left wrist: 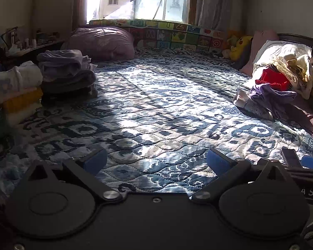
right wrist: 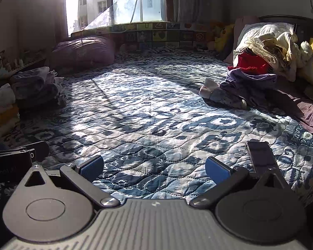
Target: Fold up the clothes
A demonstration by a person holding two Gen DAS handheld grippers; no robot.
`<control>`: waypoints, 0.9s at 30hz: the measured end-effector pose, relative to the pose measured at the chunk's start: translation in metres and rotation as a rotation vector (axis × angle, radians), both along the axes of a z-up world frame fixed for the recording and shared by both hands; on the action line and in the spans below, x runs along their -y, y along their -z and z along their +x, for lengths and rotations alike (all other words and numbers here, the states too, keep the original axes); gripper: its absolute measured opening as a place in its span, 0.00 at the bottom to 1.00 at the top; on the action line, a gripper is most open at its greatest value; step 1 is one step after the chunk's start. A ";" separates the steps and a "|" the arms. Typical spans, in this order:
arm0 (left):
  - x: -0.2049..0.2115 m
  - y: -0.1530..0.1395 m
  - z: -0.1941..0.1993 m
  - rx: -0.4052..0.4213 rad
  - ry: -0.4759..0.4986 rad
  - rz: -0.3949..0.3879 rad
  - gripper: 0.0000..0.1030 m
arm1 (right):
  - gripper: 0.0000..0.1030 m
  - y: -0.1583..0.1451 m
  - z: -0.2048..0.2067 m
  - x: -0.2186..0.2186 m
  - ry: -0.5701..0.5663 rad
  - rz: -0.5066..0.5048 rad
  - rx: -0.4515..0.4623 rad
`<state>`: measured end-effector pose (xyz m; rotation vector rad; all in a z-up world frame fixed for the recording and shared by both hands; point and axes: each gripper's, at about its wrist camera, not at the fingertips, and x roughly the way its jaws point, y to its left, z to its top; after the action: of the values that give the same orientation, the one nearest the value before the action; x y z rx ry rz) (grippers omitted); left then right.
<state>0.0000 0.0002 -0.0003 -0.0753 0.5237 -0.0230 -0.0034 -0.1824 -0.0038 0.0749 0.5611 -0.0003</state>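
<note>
My left gripper [left wrist: 156, 162] & right gripper [right wrist: 154, 166] both gape wide, empty, over the quilt [left wrist: 156, 108]. Folded stack [left wrist: 20, 87] sits left, unfolded pile [right wrist: 260, 62] right

I am in a home bedroom: a bed [left wrist: 156, 108] under a blue patterned quilt, curtained window [left wrist: 135, 0], plush toys [left wrist: 239, 45] by the headboard, folded clothes [left wrist: 20, 83] stacked left, unfolded laundry [left wrist: 281, 73] heaped right.
</note>
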 end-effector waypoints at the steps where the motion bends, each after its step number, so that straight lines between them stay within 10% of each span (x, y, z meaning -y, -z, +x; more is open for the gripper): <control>1: -0.001 0.001 0.000 -0.003 0.000 -0.003 1.00 | 1.00 0.001 0.000 0.000 0.000 -0.002 0.001; 27: 0.001 0.006 0.005 -0.033 -0.012 0.015 1.00 | 1.00 0.002 0.004 0.001 -0.008 0.029 -0.008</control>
<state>0.0047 -0.0011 -0.0062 -0.0644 0.5568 -0.0058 0.0008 -0.1839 -0.0054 0.1007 0.5696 0.0156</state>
